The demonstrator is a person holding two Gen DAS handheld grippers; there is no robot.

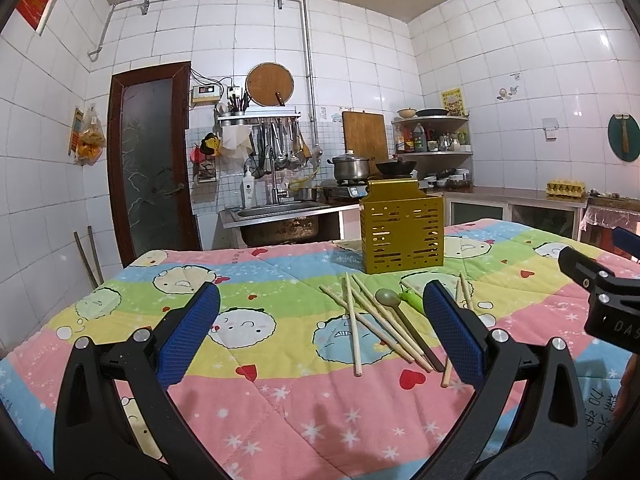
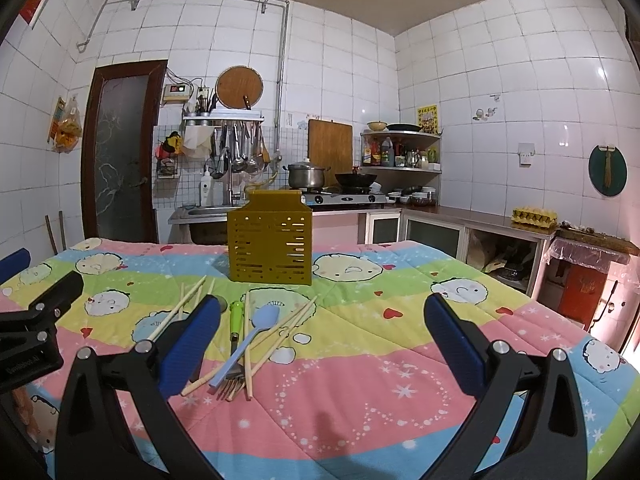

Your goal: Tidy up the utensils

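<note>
Left gripper point(image 1: 320, 332) spread, pad point(image 1: 452, 332) hiding green-handled fork point(image 1: 414, 299)

one holder point(image 2: 270, 248), two spoons point(image 2: 260, 320), one fork point(image 2: 236, 344), several chopsticks point(image 1: 352, 320).

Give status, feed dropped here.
Left gripper, right gripper open, empty. Wooden chopsticks, light blue spoon loose before gold slotted holder. Nothing blocking.
</note>
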